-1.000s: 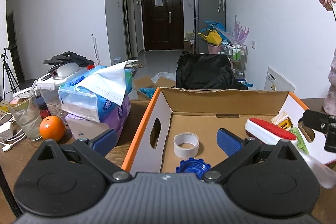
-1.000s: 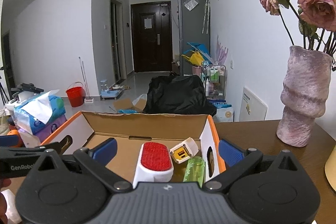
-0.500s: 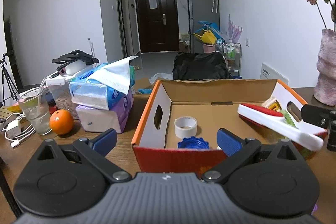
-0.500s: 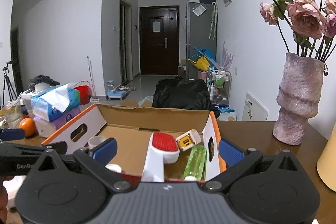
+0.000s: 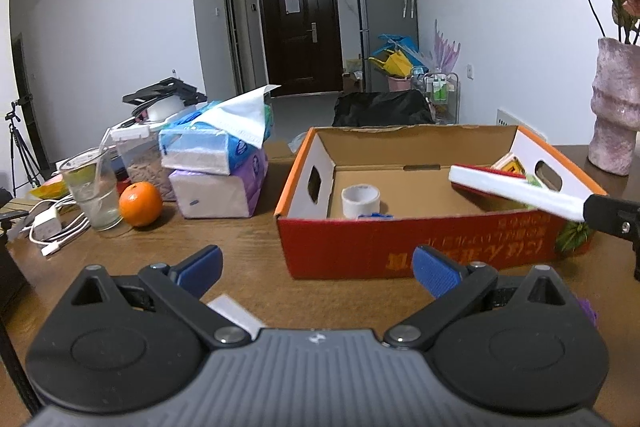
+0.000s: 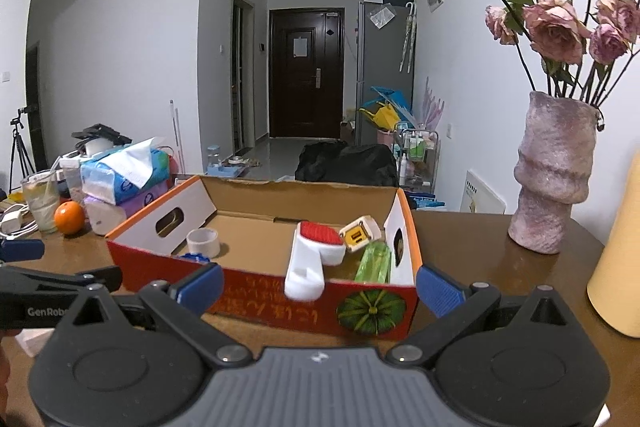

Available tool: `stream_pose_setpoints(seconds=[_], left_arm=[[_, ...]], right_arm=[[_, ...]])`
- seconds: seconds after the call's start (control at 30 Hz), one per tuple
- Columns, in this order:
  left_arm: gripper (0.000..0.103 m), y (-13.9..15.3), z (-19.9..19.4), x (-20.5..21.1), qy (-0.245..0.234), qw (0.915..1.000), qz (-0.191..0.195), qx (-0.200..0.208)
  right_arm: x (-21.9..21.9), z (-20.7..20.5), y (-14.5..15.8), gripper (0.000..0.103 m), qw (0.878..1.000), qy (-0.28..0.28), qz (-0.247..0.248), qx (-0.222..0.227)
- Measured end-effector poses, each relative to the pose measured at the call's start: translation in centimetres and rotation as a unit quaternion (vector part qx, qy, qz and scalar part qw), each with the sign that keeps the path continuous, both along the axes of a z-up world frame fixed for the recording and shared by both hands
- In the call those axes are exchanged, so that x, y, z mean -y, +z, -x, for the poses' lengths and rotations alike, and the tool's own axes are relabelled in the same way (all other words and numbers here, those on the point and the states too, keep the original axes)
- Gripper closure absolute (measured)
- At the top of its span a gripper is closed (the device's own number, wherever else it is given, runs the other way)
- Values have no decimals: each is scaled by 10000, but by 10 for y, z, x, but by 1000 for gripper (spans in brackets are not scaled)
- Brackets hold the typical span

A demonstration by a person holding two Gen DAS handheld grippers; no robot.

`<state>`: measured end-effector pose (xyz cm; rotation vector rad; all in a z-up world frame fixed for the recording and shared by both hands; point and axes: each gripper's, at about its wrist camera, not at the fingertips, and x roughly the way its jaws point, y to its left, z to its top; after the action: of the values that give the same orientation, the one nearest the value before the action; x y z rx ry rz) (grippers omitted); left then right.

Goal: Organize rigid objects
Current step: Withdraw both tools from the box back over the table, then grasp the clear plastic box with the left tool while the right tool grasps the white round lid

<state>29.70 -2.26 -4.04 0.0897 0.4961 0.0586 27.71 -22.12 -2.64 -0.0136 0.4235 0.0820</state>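
An open red-and-orange cardboard box point(image 5: 420, 247) point(image 6: 256, 287) stands on the wooden table. Inside lie a white tape roll point(image 5: 360, 199) point(image 6: 203, 241), a blue cap point(image 5: 375, 215), a white brush with a red pad point(image 6: 310, 259) point(image 5: 516, 189) propped over the front wall, a white-and-yellow charger point(image 6: 360, 233) and a green bottle point(image 6: 374, 261). My left gripper point(image 5: 318, 273) is open and empty, in front of the box. My right gripper point(image 6: 318, 285) is open and empty, in front of the box's right half.
Left of the box are stacked tissue packs point(image 5: 218, 167), an orange point(image 5: 141, 203), a glass of water point(image 5: 93, 193) and a white charger with cable point(image 5: 48, 227). A pink vase with dried roses point(image 6: 554, 171) stands at right, a yellow object point(image 6: 618, 255) beside it.
Both grippers have drawn back from over the box towards me. The box's front wall now shows in both views. The brush lies propped in the box.
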Motion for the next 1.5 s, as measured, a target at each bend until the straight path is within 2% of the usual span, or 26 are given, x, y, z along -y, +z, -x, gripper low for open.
stream_pose_setpoints(seconds=[0.57, 1.07, 1.27, 1.5], left_arm=[[0, -10, 60, -18, 34, 9998, 43, -167], [0, -20, 93, -45, 93, 9992, 190, -332], [0, -22, 98, -52, 112, 9989, 273, -366], [0, -25, 93, -56, 164, 9981, 377, -463]], right_arm=[[-13, 50, -27, 0, 9992, 63, 81, -385], [-21, 61, -61, 2, 9944, 23, 14, -1054], [-28, 59, -67, 10, 9931, 27, 30, -1176], [-36, 46, -74, 28, 9915, 14, -49, -1301]])
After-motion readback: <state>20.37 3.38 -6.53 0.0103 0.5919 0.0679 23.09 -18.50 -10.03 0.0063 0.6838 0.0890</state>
